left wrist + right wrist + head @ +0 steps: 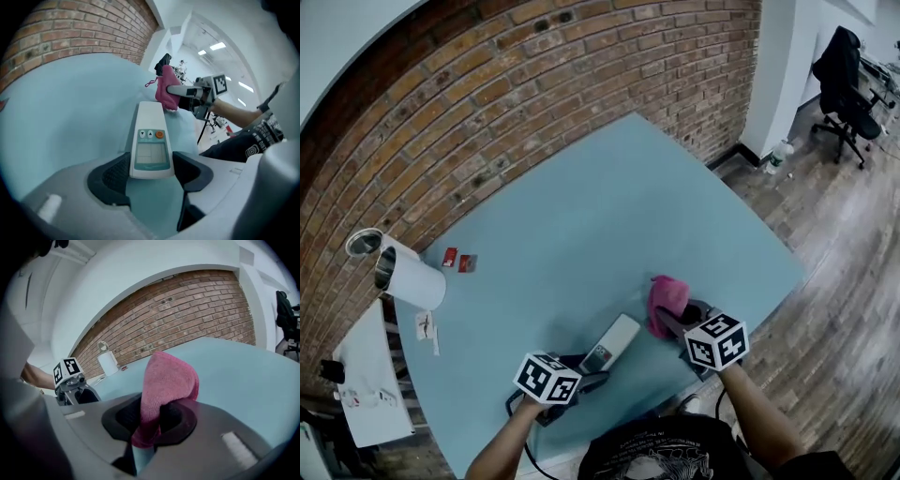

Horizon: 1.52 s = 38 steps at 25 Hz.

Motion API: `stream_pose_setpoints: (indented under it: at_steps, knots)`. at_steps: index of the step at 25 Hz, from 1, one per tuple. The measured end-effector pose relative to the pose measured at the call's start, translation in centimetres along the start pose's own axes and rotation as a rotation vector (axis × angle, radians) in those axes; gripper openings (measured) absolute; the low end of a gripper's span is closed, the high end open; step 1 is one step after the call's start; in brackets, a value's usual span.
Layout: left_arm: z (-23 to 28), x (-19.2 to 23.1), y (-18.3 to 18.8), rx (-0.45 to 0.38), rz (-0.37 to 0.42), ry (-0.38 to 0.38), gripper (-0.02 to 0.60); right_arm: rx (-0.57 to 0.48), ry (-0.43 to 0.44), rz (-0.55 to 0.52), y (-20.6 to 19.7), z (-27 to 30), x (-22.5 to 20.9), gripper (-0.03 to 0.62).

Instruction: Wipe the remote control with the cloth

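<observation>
The white remote control (pixel 150 140) has a small screen and an orange button. Its near end sits between the pads of my left gripper (pixel 151 171), which is shut on it; in the head view the remote control (pixel 614 342) lies near the table's front edge, with the left gripper (pixel 589 373) behind it. My right gripper (pixel 150 420) is shut on a pink cloth (pixel 166 385), which stands up out of the jaws. In the head view the cloth (pixel 666 298) and right gripper (pixel 670 323) hang just right of the remote's far end, close to it.
The light blue table (pixel 609 206) abuts a brick wall (pixel 534 84). A white roll (pixel 408 272) and small red items (pixel 459 262) lie at its left. A white stool (pixel 370 389) stands left of the table; an office chair (pixel 848 80) and a bottle (pixel 778 155) are far right.
</observation>
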<state>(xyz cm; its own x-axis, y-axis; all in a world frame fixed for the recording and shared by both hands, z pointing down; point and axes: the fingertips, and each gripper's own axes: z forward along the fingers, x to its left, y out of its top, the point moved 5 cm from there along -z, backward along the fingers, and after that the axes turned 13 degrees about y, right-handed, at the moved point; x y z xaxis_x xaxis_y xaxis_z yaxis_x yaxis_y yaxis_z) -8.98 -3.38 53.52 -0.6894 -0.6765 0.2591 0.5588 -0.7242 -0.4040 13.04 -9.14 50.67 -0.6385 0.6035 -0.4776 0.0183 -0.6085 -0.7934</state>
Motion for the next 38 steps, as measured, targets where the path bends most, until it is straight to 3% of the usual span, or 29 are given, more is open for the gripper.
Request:
stream_pose_setpoints:
  at_steps: [9,14,17,24,30,38]
  knots:
    - [0.0,-1.6,-0.4,-0.119,-0.431,-0.321,0.279,-0.058,-0.007,0.042,-1.7,-1.0,2.0,0.067]
    - [-0.1,-2.2,-0.7,-0.182,-0.634,-0.478,0.278,-0.081,-0.015,0.034,-2.0,-0.5,3.0,0.067]
    - [-0.2,-3.0,-0.9,-0.2,-0.8,-0.589,0.278,-0.094,-0.041,0.028,-2.2,-0.2,3.3,0.067]
    - [0.0,-2.8,-1.5,-0.255,-1.06,-0.809,0.279,-0.09,-0.079,-0.037,-2.1,1.4,4.0,0.067]
    - [0.2,-3.2,-1.8,-0.26,-1.156,-0.92,0.279,-0.038,-0.075,-0.151,-1.8,3.9,4.6,0.067]
    - [0.3,-2.7,-1.6,-0.259,-1.188,-0.944,0.279,0.024,-0.03,-0.258,-1.7,5.5,5.6,0.067]
